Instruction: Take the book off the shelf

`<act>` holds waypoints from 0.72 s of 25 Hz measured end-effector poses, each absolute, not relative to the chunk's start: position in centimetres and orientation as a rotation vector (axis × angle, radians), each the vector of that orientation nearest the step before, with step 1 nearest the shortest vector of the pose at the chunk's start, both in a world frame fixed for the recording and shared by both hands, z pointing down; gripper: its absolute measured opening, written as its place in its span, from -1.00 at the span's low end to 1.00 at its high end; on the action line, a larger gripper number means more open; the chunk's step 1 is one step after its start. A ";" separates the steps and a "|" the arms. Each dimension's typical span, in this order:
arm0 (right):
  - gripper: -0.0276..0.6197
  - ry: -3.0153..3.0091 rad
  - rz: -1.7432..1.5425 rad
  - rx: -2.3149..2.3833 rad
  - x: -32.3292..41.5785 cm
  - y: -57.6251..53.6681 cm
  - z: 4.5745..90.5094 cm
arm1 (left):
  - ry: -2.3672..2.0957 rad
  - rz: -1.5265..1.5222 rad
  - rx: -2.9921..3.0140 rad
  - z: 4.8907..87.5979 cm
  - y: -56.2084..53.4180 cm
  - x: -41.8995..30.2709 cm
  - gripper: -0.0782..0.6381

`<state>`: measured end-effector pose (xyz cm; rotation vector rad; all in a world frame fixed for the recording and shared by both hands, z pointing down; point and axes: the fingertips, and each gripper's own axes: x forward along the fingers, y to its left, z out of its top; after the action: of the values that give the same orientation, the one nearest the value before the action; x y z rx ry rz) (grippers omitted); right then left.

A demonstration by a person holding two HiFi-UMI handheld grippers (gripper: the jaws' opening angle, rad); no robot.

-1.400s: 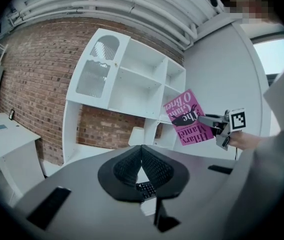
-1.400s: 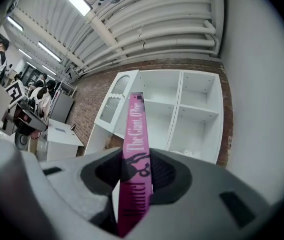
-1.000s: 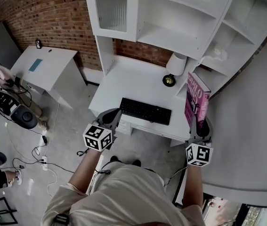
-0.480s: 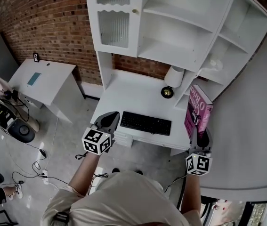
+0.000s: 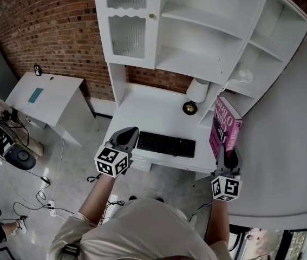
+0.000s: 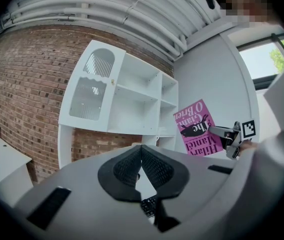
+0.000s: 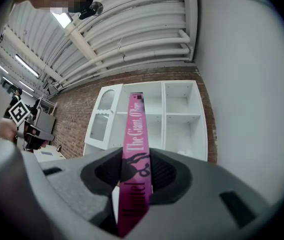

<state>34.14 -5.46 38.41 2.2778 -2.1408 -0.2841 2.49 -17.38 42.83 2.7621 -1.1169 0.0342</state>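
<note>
In the head view, our right claw (image 5: 224, 155) held the book (image 5: 224, 124) in front of the shelf (image 5: 196, 64), already out of it. The left gripper view showed our left claw (image 6: 140, 165) closed and empty. The right gripper view showed the book clamped, so we judged a steady carry away came next.

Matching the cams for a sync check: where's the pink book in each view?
Head view: pink book at the right, upright in the right gripper.
Left gripper view: right of centre, front cover facing the camera.
Right gripper view: centre of the picture, spine-on, clamped between the jaws.
Shared landmark: white shelf unit, visible in all three.
</note>
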 end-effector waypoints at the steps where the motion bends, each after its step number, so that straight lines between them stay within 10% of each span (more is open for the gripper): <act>1: -0.49 -2.145 -0.282 2.274 34.1 -5.6 38.4 | -1.115 0.036 2.761 42.9 -17.5 2.5 -0.80; 18: -0.49 -2.159 -0.302 2.276 33.5 -5.3 37.9 | -1.108 0.020 2.743 43.2 -17.5 2.4 -0.79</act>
<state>33.51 -5.28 37.91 2.2757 -2.1587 -0.3017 2.36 -17.47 43.21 2.7431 -1.1082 0.0202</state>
